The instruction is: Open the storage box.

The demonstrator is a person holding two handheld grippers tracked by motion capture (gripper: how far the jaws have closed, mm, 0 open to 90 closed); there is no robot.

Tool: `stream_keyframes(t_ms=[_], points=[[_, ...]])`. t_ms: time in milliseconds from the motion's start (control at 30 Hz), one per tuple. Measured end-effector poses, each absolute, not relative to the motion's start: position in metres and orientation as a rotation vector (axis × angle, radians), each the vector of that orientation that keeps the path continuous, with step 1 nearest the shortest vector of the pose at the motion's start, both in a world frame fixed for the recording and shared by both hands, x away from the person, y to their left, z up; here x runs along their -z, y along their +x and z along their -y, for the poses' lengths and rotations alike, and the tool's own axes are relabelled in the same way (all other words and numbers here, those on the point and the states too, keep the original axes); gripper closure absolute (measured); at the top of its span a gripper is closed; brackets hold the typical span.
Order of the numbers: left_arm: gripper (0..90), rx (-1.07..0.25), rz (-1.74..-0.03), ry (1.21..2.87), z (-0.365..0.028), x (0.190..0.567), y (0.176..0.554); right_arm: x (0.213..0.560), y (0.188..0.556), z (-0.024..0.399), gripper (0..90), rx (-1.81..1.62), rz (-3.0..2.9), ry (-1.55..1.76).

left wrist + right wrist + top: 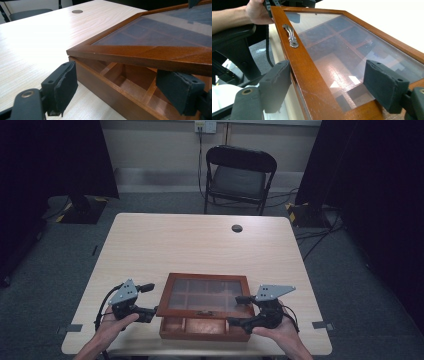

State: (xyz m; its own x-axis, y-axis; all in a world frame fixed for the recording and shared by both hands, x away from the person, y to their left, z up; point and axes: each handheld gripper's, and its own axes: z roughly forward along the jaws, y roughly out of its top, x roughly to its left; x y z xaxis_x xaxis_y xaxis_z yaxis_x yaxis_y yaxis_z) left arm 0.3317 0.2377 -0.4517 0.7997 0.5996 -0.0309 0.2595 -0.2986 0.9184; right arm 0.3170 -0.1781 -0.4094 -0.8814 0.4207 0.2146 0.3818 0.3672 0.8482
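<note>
The wooden box [202,330] sits low in the frame's centre, lid [205,295] raised between the left gripper [146,301] and right gripper [239,310], both spread wide at its front corners

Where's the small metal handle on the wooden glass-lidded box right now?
The ornate metal handle sits on the front rail of the raised glass lid, midway between the left gripper and right gripper.
</note>
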Motion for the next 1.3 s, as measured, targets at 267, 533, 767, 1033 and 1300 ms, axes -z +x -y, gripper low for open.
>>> stream_keyframes(t_ms=[267, 533, 767, 1033, 1300], points=[[16.3, -0.372, -0.661, 1.877, -0.238, 0.451, 0.333, 0.409, 0.314, 0.181, 21.4, -1.573, -2.534, 0.732], [16.4, -0.367, -0.667, 1.868, -0.238, 0.448, 0.335, 0.406, 0.314, 0.185, 20.7, -1.575, -2.507, 0.721], [16.4, -0.362, -0.67, 1.858, -0.238, 0.446, 0.337, 0.405, 0.313, 0.19, 20.0, -1.58, -2.474, 0.71], [18.5, -0.36, -0.667, 1.854, -0.238, 0.443, 0.338, 0.402, 0.314, 0.193, 19.6, -1.581, -2.457, 0.703], [19.9, -0.337, -0.661, 1.834, -0.238, 0.438, 0.343, 0.398, 0.313, 0.198, 18.0, -1.568, -2.413, 0.712]])
